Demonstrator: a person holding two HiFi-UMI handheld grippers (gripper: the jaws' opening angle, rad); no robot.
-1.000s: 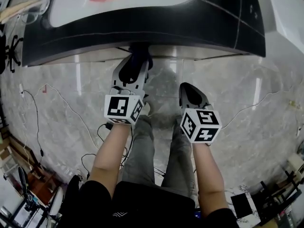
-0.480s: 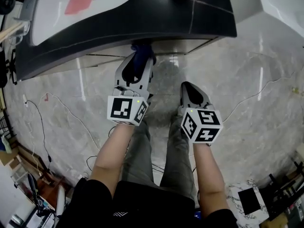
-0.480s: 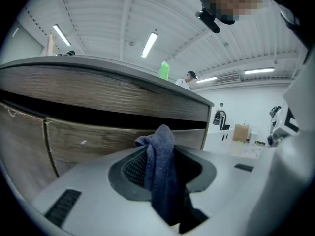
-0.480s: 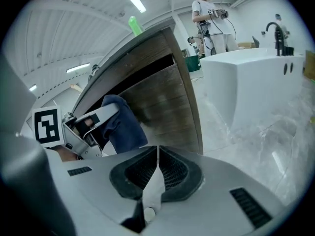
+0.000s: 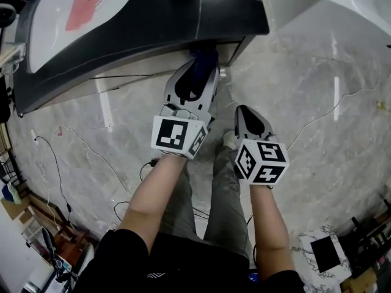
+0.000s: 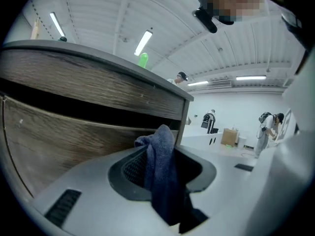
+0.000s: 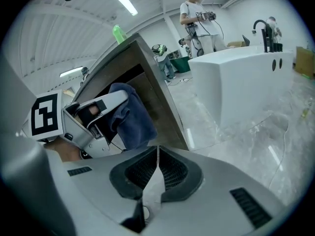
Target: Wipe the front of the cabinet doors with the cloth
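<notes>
Left gripper (image 5: 195,81) pinching blue cloth (image 6: 161,178) at cabinet front.
Cloth (bunched, hanging out of the jaws) sits by the wood cabinet door (image 6: 69,132) near its right corner; right gripper (image 7: 157,156) jaws pressed together, empty, alongside over marble floor (image 5: 324,121).

Lab hall (mock kitchen units (image 7: 236,82)), loose cables (image 5: 145,165) on marble floor (image 5: 317,72), ceiling strip lights (image 6: 143,42), other people (image 7: 194,21).

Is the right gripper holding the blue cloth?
No, the right gripper is shut with nothing in it, and the blue cloth is pinched in the left gripper.
</notes>
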